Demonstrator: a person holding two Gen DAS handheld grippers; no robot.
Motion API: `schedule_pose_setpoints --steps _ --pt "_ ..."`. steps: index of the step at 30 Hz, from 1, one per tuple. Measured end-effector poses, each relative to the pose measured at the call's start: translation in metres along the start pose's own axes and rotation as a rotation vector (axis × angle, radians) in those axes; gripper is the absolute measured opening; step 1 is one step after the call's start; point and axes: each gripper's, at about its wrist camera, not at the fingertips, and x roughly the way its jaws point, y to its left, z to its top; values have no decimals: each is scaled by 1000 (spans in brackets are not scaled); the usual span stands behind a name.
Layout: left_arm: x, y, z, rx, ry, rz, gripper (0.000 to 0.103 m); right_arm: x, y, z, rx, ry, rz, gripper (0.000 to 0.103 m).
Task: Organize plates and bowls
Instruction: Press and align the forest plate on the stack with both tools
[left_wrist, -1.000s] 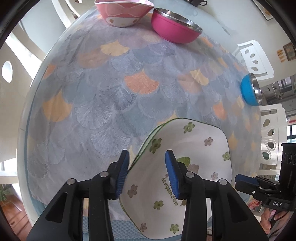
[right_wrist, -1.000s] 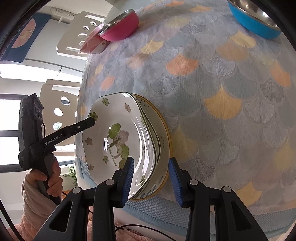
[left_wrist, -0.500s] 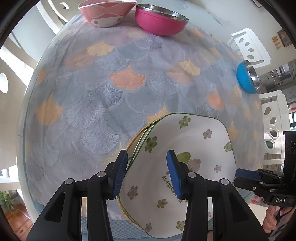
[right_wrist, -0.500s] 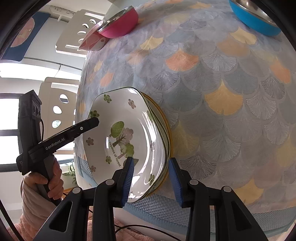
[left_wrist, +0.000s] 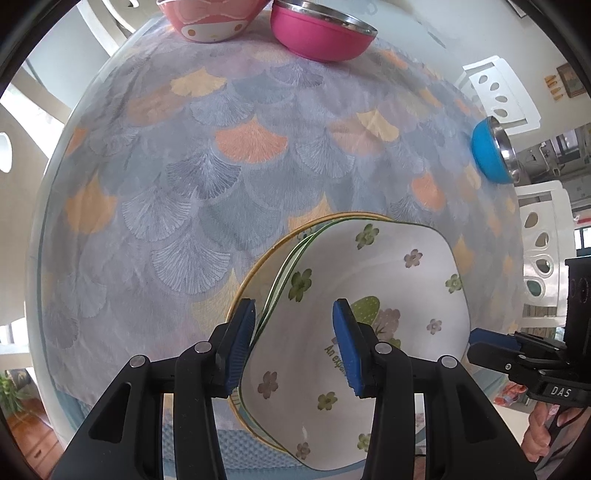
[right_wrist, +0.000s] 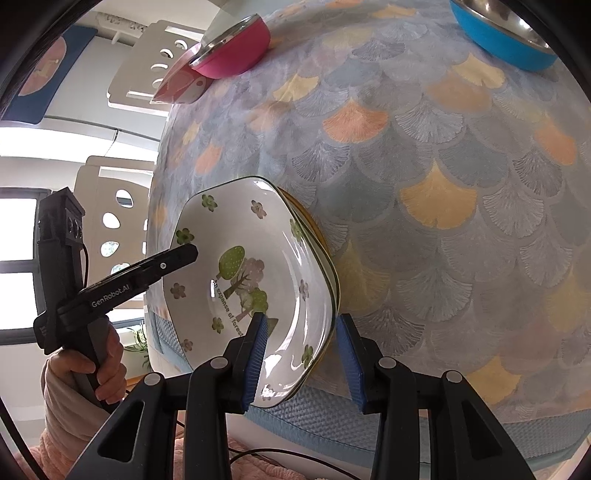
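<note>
The big round tabletop (left_wrist: 155, 192) has a cloth with fan shapes in blue, grey, orange and yellow on it. At its near edge sits a stack of plates. The top one is a white flower plate (left_wrist: 388, 295) with small green and pink flowers, a little tree and some words on it. Under it lies a plate with a green rim, and under that a yellow-rimmed plate (left_wrist: 255, 273), which peeks out on the left of the stack. At the far edge stand a pink cartoon bowl (left_wrist: 214, 18) and, right beside it, a dark pink metal bowl (left_wrist: 317, 37). A blue metal bowl (left_wrist: 489, 155) stands at the far right edge, well apart from the other two. White chairs (left_wrist: 495, 92) with oval holes stand around the tabletop. The left claw (left_wrist: 295, 343) points down at the left side of the stack. Its two blue pads stand a bit apart, one on each side of the top plate's rim, and they do not squeeze it. The right claw (right_wrist: 303, 354) points down at the right side of the stack in the same way. Its pads stand a bit apart on both sides of the rim and do not press on it. In the right wrist view a hand (right_wrist: 99, 373) in a pink sleeve holds the handle of the left claw
</note>
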Motion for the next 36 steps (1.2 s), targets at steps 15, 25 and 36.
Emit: schedule_pose_setpoints --steps 15,25,36 --pt "-8 8 2 5 -2 32 42 4 9 5 -87 100 -71 38" --pt "-3 18 0 -12 20 18 42 17 23 4 -116 113 -129 42" --pt "1 15 5 6 31 11 42 20 26 8 -93 103 -134 43"
